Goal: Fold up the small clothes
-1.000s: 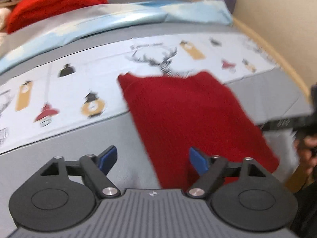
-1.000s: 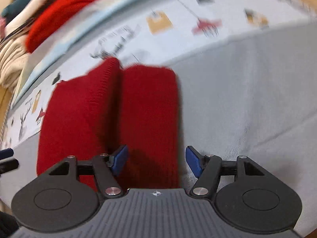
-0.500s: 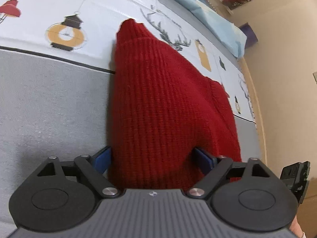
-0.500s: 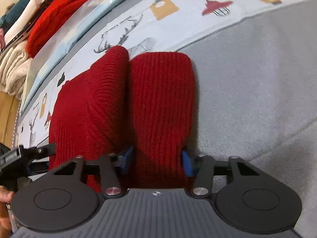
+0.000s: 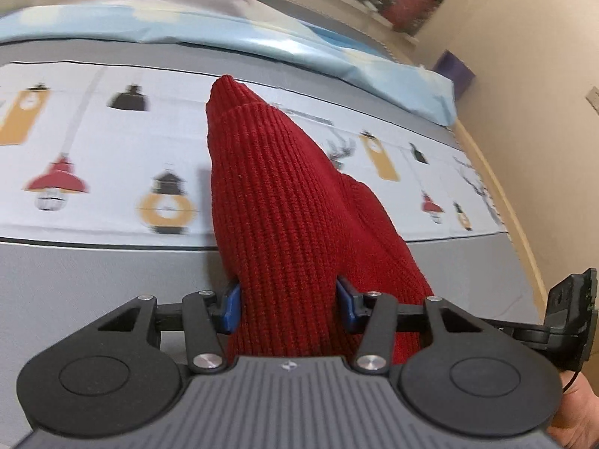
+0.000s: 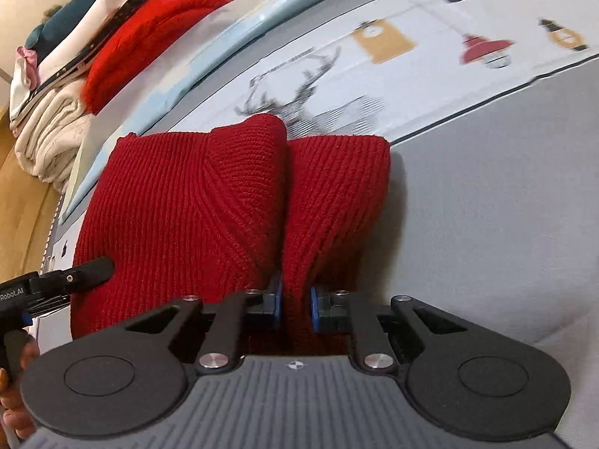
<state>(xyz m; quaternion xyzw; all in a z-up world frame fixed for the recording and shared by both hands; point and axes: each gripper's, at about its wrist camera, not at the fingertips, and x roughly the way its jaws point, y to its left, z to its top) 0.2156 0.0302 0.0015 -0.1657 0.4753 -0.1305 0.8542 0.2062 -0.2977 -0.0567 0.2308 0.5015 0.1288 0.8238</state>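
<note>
A red ribbed knit garment (image 5: 277, 194) lies on the bed, bunched into two long humps (image 6: 194, 194). In the left wrist view my left gripper (image 5: 288, 301) has its jaws closing on the garment's near edge, and both blue pads touch the thick fold that fills the gap. In the right wrist view my right gripper (image 6: 295, 303) has its jaws closing too, nearly together, pinching a thin ridge of the knit between the humps. Each view shows the other gripper at its edge: the right gripper (image 5: 569, 318) and the left gripper (image 6: 56, 280).
The bed has a grey cover (image 6: 486, 205) and a white band printed with lanterns and deer (image 5: 93, 149). A light blue cloth (image 5: 299, 48) runs along the back. A pile of folded clothes (image 6: 123, 37) sits at the far left. A wooden bed edge (image 5: 516, 224) meets the beige wall.
Both grippers came down onto the garment's near edge and narrowed their jaws around the knit. The right one went from wide to nearly together. The cloth has bunched up into humps.
</note>
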